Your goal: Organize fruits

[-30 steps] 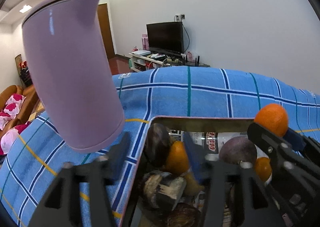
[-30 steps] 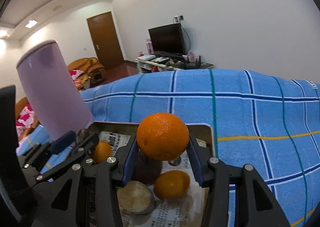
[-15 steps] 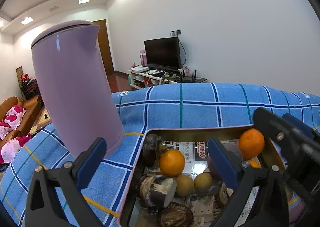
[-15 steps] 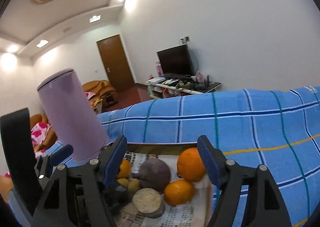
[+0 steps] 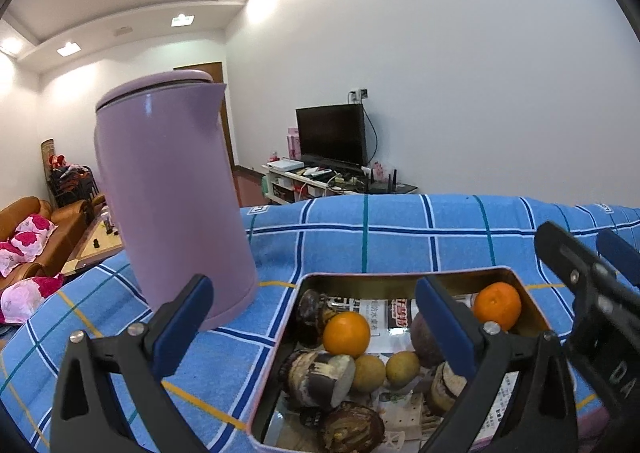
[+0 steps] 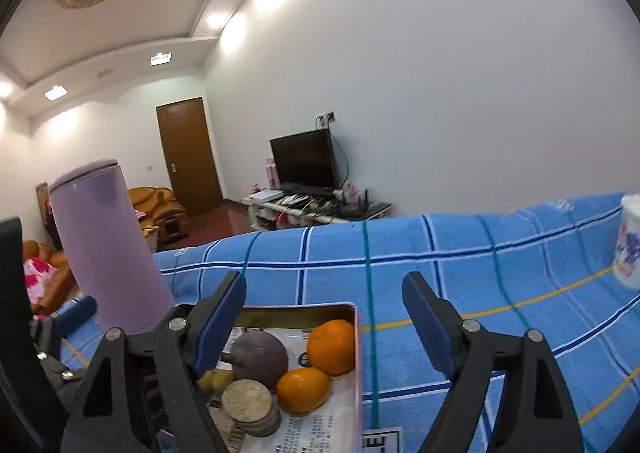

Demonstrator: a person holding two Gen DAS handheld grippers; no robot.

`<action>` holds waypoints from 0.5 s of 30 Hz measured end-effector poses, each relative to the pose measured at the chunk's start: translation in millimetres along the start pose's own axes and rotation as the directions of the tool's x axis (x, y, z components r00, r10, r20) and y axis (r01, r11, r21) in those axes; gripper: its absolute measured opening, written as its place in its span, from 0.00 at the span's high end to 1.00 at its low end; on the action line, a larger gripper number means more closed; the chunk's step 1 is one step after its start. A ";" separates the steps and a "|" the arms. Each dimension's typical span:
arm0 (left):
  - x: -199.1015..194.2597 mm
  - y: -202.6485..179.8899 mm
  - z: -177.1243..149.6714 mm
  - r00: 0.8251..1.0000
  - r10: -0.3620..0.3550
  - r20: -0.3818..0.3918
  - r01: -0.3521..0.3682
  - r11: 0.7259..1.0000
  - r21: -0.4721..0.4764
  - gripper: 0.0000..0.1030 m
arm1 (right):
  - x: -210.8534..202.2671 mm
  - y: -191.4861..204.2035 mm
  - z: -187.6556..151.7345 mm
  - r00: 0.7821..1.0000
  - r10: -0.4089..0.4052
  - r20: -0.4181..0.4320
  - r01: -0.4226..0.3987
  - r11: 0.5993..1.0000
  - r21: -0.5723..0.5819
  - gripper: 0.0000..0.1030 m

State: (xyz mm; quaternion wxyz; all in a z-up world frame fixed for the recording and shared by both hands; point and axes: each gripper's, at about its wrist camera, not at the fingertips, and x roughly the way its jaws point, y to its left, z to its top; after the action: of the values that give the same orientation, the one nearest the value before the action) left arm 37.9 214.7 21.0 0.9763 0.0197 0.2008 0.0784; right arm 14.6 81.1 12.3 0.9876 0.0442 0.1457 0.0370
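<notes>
A metal tin [image 5: 400, 276] lined with newspaper lies on the blue checked cloth. It holds one orange [image 5: 346, 334], a second orange [image 5: 497, 305], two small yellow-brown fruits [image 5: 368, 373], a dark purple fruit [image 6: 260, 359] and several brown, dark-skinned pieces [image 5: 316, 369]. My left gripper [image 5: 316, 319] hovers wide open over the tin's near left side, gripping nothing. My right gripper [image 6: 324, 317] hangs over the tin's right end [image 6: 354, 309]. Its jaws are opening, and nothing is between them. Two oranges [image 6: 331, 345] rest in the tin below.
A tall lilac kettle [image 5: 172, 193] stands on the cloth just left of the tin. A white patterned mug [image 6: 628, 245] sits at the far right. Beyond the cloth's far edge are a TV stand, a sofa and a door.
The right gripper was shut on an orange above the tin; that orange now lies in the tin and the jaws have spread. The left jaws widened. Both grippers drew back and tilted up.
</notes>
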 end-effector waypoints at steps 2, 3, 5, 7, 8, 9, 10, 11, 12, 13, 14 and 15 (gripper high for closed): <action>-1.2 1.3 -0.5 1.000 0.001 0.000 -0.001 1.000 -0.005 0.00 | -3.8 4.6 -1.5 1.000 -0.009 0.009 0.009 0.999 -0.033 0.21; -2.3 1.9 -1.0 1.000 0.004 -0.001 -0.004 1.000 -0.006 0.00 | -5.0 6.7 -2.7 1.000 -0.014 0.009 0.014 0.999 -0.050 0.20; -4.2 3.9 -2.1 1.000 0.007 -0.002 -0.007 1.000 -0.012 0.00 | -8.8 8.1 -4.5 1.000 -0.019 0.015 0.020 0.998 -0.063 0.20; -7.3 6.0 -3.7 1.000 0.007 0.000 -0.007 1.000 -0.022 0.00 | -15.8 7.3 -6.9 1.000 -0.024 0.020 0.025 0.998 -0.059 0.20; -8.2 6.8 -4.5 1.000 0.008 -0.001 -0.008 1.000 -0.025 0.00 | -19.4 7.0 -7.8 0.999 -0.026 0.022 0.027 0.998 -0.057 0.20; -9.3 7.4 -5.3 1.000 0.007 -0.003 -0.007 1.000 -0.027 0.00 | -22.6 6.3 -8.5 0.999 -0.026 0.024 0.027 0.998 -0.055 0.20; -9.9 8.0 -6.0 1.000 0.005 -0.005 -0.006 1.000 -0.028 0.00 | -26.1 6.0 -9.1 0.999 -0.027 0.027 0.029 0.998 -0.057 0.20; -11.1 8.6 -6.8 1.000 0.004 -0.006 -0.004 1.000 -0.030 0.00 | -29.1 6.2 -9.8 0.999 -0.030 0.030 0.031 0.998 -0.060 0.20; -12.7 9.7 -7.9 1.000 0.003 -0.007 -0.003 0.999 -0.034 0.00 | -32.2 6.0 -10.7 0.999 -0.029 0.033 0.031 0.998 -0.063 0.20; -13.4 10.7 -8.7 1.000 0.002 -0.008 -0.002 0.999 -0.037 0.00 | -35.3 6.0 -11.6 0.999 -0.025 0.034 0.027 0.998 -0.065 0.20; -15.5 12.1 -10.1 1.000 0.001 -0.010 -0.001 0.999 -0.041 0.00 | -38.2 6.0 -12.7 0.999 -0.022 0.031 0.024 0.997 -0.067 0.20; -18.2 14.2 -11.6 1.000 -0.005 -0.011 0.005 0.999 -0.048 0.00 | -40.6 6.1 -13.1 0.999 -0.020 0.030 0.022 0.997 -0.068 0.20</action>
State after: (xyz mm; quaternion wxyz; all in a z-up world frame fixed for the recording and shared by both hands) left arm 14.7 225.8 18.3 0.9755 -0.0045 0.2045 0.0809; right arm -28.4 84.6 12.0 0.9910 0.0094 0.1301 0.0310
